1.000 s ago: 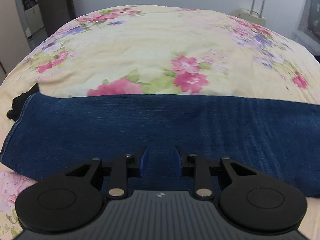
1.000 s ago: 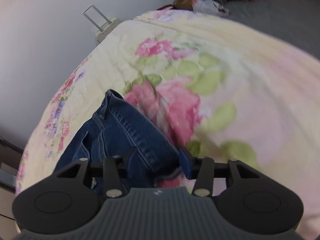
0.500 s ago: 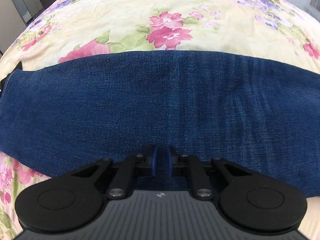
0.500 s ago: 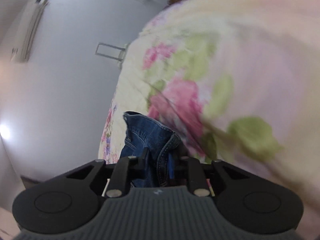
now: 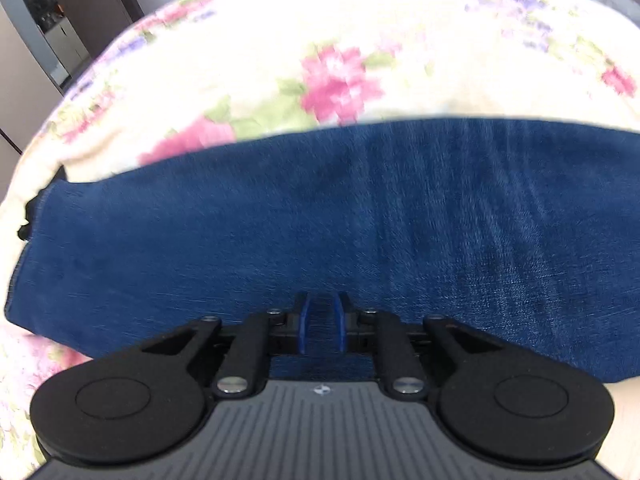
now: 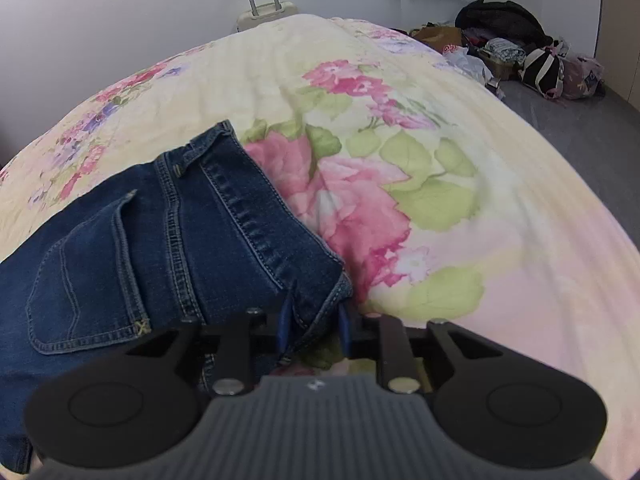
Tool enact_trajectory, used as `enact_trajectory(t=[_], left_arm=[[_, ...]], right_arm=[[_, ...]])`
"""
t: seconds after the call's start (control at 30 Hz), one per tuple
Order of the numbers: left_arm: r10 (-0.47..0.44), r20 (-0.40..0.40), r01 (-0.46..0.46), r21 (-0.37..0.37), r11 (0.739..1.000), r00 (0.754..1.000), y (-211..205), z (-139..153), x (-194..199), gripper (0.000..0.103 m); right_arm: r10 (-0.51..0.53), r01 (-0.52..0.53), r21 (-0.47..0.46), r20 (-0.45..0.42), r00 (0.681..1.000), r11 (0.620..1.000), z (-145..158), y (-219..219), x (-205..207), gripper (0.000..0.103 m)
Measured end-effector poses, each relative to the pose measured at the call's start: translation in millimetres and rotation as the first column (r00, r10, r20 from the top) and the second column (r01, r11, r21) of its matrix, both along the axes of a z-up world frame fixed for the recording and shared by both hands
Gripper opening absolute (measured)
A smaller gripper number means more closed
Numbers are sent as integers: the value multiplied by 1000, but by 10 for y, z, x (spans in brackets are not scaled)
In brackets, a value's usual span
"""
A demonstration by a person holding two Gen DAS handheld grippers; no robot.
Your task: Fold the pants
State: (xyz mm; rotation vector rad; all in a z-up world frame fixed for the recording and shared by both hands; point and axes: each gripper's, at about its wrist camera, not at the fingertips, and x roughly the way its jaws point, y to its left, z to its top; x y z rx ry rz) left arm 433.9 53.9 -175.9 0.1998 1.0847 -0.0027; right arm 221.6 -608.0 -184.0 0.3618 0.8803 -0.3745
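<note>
both grippers [image 5: 321, 322] [image 6: 314, 330] pinch the jeans' [image 6: 160, 232] near edge.

Open bedspread [image 6: 460, 128] beyond jeans [image 6: 180, 220]; nothing obstructs.

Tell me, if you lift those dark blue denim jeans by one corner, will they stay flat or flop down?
The dark blue denim jeans would probably flop: the waistband corner already bunches between the right gripper fingers. The thick stitched seams suggest they are fairly heavy. The grainy cloth under the left gripper likely will not slip.
</note>
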Motion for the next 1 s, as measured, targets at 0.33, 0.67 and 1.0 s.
enact_trajectory(t=[0.33, 0.67, 1.0], left_arm=[[-1, 41, 1, 1, 1000, 999, 608, 440, -320, 20], [145, 74, -143, -34, 989, 987, 1599, 704, -503, 20], [488, 20, -407, -522, 750, 873, 2892, 467, -817, 51]], right_arm=[[445, -446, -9, 104, 890, 895, 750, 1799, -151, 24], [572, -587, -53, -172, 802, 808, 6, 2838, 24, 19], [541, -583, -113, -265, 798, 804, 106, 3087, 157, 19]])
